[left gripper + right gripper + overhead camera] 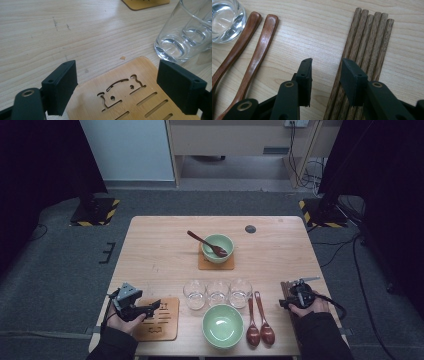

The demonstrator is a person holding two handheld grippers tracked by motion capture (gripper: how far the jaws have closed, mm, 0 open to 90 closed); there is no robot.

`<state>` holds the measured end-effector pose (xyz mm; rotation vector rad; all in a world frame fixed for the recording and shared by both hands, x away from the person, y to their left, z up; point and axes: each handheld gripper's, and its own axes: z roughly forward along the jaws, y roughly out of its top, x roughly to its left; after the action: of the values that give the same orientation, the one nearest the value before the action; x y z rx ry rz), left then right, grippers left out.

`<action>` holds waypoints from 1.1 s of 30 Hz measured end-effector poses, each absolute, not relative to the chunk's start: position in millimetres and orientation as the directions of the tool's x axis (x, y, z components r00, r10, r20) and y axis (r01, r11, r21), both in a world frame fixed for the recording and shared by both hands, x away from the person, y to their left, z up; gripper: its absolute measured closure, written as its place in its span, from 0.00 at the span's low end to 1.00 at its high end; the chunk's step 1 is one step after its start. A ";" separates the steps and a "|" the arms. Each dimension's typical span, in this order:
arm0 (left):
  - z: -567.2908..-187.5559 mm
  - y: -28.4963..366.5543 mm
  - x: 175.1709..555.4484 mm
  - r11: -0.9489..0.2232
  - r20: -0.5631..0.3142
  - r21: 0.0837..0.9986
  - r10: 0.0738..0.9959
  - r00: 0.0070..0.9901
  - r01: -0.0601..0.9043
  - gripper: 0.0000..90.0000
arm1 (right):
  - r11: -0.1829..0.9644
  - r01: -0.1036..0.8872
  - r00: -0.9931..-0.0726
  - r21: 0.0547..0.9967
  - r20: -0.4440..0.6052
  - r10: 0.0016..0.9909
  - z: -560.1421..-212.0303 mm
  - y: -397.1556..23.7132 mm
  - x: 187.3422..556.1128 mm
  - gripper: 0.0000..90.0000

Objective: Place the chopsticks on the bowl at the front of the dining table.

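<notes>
One place is set at the table's [155, 250] far edge. Near edge: left gripper [117, 85] gapes over a bare coaster [159, 320]; right gripper [325, 75], part-spread and empty, hovers at the chopsticks [367, 42].

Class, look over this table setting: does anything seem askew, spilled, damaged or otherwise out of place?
Little stands out. The wooden spoon in the far green bowl leans over its rim, handle sticking out to the left, unlike the two spoons lying parallel near the front. A tiny chip lies on the table by the near bamboo trivet. Nothing looks spilled or broken.
</notes>
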<state>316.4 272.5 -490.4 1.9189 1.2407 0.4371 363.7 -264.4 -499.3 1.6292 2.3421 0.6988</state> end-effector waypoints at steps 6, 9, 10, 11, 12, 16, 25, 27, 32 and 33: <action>-490.2 272.2 316.2 -0.208 -0.126 0.769 0.878 0.462 0.605 0.18 | 0.282 0.828 -0.371 0.484 0.096 0.924 -500.1 -264.6 363.6 0.68; -490.3 272.0 316.5 -0.210 -0.125 0.768 0.877 0.463 0.605 0.18 | 0.287 0.829 -0.374 0.480 0.094 0.923 -500.3 -263.1 363.5 0.68; -490.3 271.9 316.5 -0.210 -0.125 0.768 0.877 0.464 0.605 0.18 | 0.288 0.829 -0.375 0.479 0.094 0.922 -500.5 -262.6 363.5 0.68; -490.3 271.7 316.5 -0.211 -0.125 0.768 0.877 0.464 0.605 0.18 | 0.288 0.830 -0.374 0.477 0.095 0.922 -500.4 -262.2 363.5 0.68; -490.3 271.7 316.5 -0.211 -0.125 0.768 0.877 0.464 0.605 0.18 | 0.294 0.827 -0.380 0.480 0.091 0.920 -500.8 -262.3 363.6 0.68; -490.5 271.6 316.6 -0.213 -0.124 0.767 0.877 0.465 0.606 0.18 | 0.296 0.828 -0.379 0.476 0.087 0.921 -500.4 -261.7 363.5 0.70; -490.7 271.4 316.8 -0.211 -0.125 0.767 0.877 0.463 0.606 0.18 | 0.317 0.831 -0.391 0.457 0.073 0.918 -500.4 -260.4 362.7 0.75; -490.7 271.3 316.7 -0.211 -0.125 0.767 0.877 0.463 0.606 0.18 | 0.317 0.833 -0.388 0.453 0.069 0.919 -500.2 -260.1 362.4 0.76; -490.7 271.4 316.8 -0.212 -0.124 0.766 0.878 0.463 0.606 0.18 | 0.332 0.830 -0.395 0.448 0.052 0.917 -500.7 -259.4 362.2 0.78; -490.7 271.4 316.8 -0.211 -0.125 0.767 0.877 0.463 0.606 0.18 | 0.336 0.830 -0.397 0.446 0.048 0.917 -500.6 -259.2 362.1 0.78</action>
<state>316.8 271.4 -490.7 1.9249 1.2396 0.4359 362.1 -259.2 -500.6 1.5872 2.3867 0.6017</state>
